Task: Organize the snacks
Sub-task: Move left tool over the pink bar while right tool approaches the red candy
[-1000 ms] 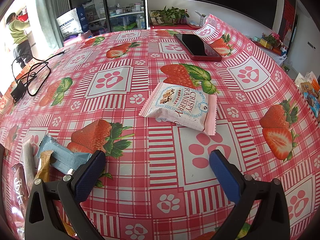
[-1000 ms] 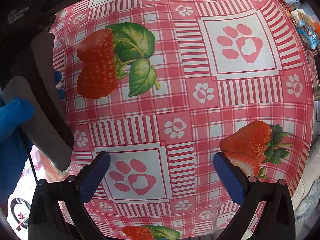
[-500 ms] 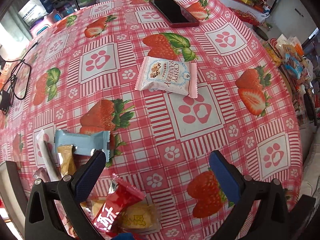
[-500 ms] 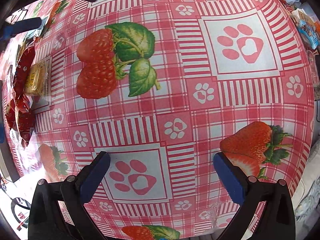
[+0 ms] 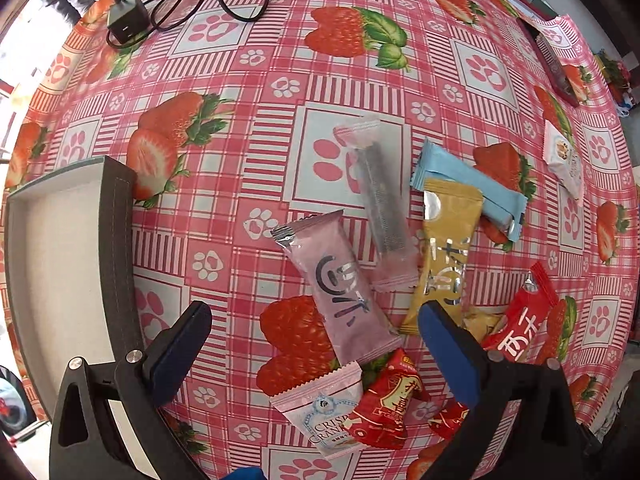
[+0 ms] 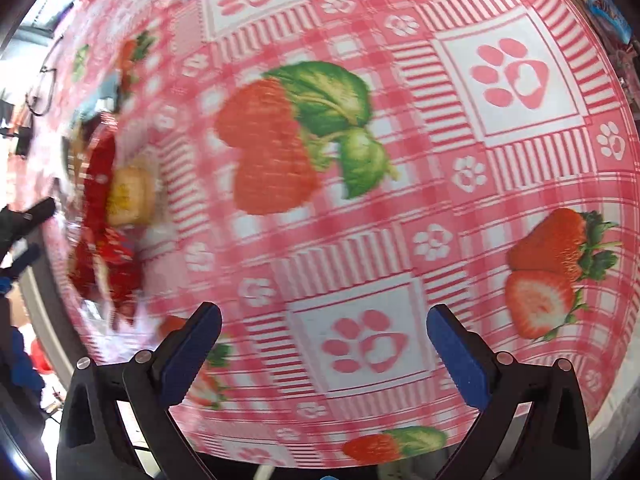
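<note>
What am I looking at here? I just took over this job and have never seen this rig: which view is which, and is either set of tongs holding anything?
There is no robot arm: a person carries a pair of handheld tongs in each hand, each with a fisheye camera looking forward along its two blue-padded fingers. In the left wrist view the left tongs are open and empty above a pile of wrapped snacks on the strawberry tablecloth: a pink packet, a clear stick pack, a gold packet, a light blue packet and red packets. A grey tray lies to the left, and a black charger with its cable lies at the far edge. In the blurred right wrist view the right tongs are open and empty over bare cloth, with the snack pile off to the left.
</note>
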`<action>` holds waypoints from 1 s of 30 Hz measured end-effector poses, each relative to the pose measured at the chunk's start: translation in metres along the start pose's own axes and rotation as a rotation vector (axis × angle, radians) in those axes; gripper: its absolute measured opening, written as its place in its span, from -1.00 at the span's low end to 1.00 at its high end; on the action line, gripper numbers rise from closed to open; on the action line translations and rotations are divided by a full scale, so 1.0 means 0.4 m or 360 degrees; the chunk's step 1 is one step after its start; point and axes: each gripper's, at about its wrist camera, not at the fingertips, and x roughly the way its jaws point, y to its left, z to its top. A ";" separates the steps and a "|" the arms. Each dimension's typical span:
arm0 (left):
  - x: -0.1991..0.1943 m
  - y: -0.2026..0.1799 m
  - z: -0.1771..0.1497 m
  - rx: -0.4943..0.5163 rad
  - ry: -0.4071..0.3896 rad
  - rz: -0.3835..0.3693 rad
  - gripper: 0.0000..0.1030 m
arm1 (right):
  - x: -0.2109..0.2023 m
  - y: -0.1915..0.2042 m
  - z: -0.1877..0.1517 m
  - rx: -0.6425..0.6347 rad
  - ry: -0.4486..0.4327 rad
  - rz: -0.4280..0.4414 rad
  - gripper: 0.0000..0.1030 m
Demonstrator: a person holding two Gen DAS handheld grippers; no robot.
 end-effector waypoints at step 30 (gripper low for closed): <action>0.109 0.101 0.034 -0.0079 0.0003 0.0064 1.00 | 0.108 0.273 -0.168 -0.0251 -0.0024 -0.0303 1.00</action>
